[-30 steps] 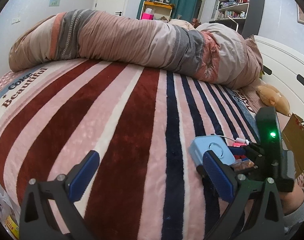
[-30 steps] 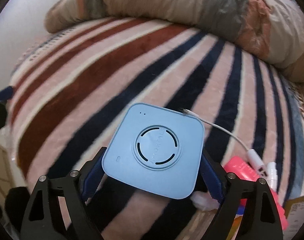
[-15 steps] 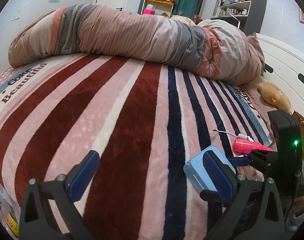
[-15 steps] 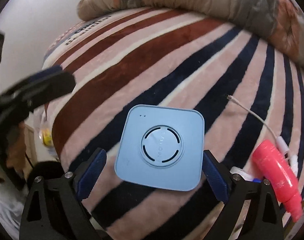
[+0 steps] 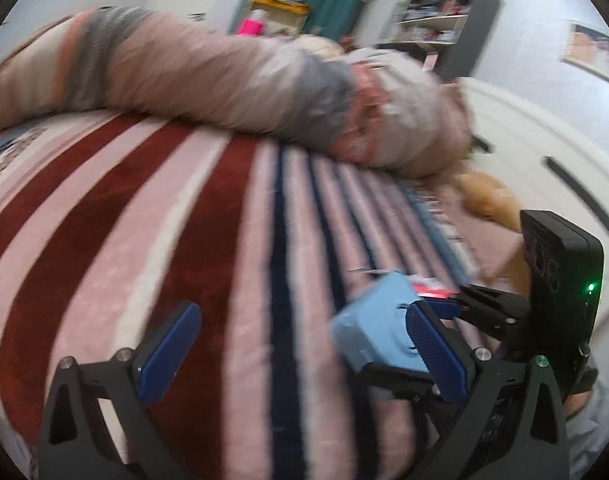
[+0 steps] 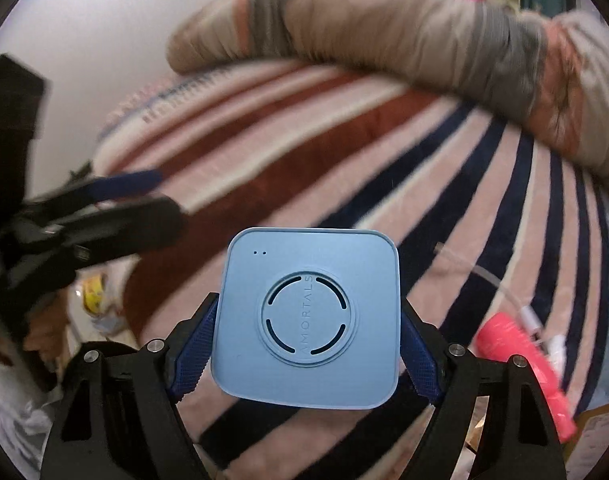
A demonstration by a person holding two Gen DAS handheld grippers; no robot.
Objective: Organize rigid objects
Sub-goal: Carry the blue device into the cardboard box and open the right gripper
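Note:
My right gripper (image 6: 308, 344) is shut on a light blue square box (image 6: 310, 316) with a round vent on its lid, held above the striped blanket (image 6: 344, 152). The same blue box (image 5: 378, 328) shows in the left wrist view, held by the right gripper (image 5: 460, 312) just behind my left gripper's right finger. My left gripper (image 5: 300, 352) is open and empty over the blanket (image 5: 144, 216); it also shows at the left of the right wrist view (image 6: 116, 200). A pink tube (image 6: 520, 364) and a white cable (image 6: 500, 280) lie on the blanket at the right.
A rolled duvet (image 5: 224, 84) lies across the far side of the bed. A stuffed toy (image 5: 484, 196) sits by the white headboard (image 5: 544, 152). A cardboard box corner (image 6: 600, 440) is at the lower right. Bags lie on the floor beside the bed (image 6: 96, 300).
My right gripper has carried the blue box up and to the left, away from the pink tube. My left gripper has come closer to it. Both views are blurred by motion.

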